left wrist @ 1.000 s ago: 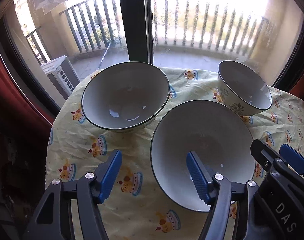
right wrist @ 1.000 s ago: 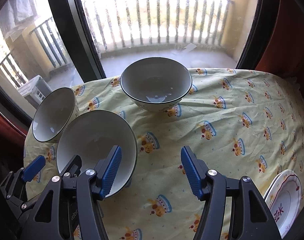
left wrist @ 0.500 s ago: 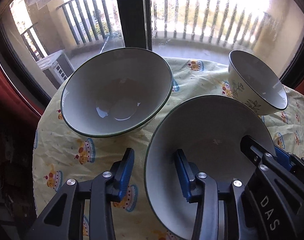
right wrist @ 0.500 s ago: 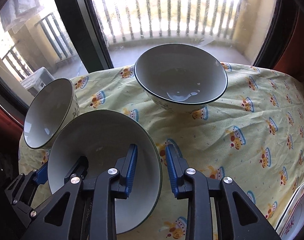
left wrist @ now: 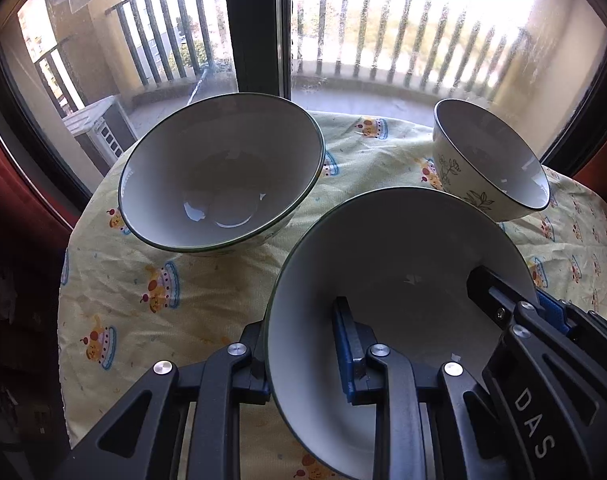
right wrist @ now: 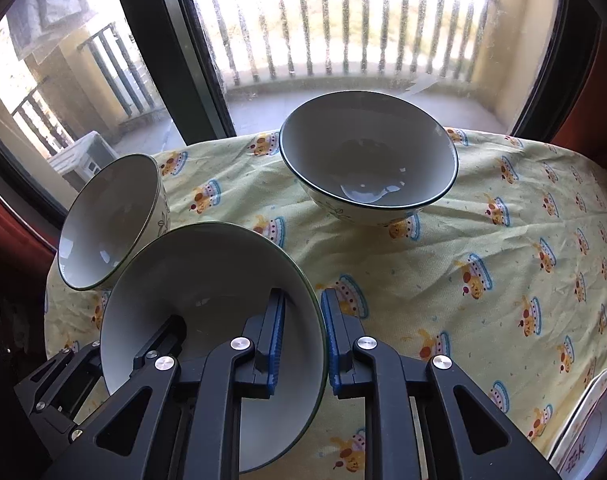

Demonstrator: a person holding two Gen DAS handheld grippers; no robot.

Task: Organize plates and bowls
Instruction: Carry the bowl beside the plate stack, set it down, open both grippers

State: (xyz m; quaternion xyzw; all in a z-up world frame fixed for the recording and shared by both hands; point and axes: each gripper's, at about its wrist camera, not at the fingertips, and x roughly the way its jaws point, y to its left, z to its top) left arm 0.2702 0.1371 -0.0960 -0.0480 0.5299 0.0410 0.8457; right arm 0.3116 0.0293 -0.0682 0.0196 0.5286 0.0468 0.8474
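A: Near bowl [left wrist: 387, 280], tilted, rim pinched on opposite sides: left tool [left wrist: 303, 354] and right tool [right wrist: 301, 338] each clamped across its wall. Two grips likely steady it.

B: Position?

A: Just this side of the wide bowl [right wrist: 367, 160], likely its nesting target; small floral bowl [left wrist: 491, 160] beside. Plate [right wrist: 595, 420] apart at the counter [right wrist: 503, 260] edge.

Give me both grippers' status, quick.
Left gripper: closed on the near bowl rim.
Right gripper: closed on the same bowl's opposite rim.
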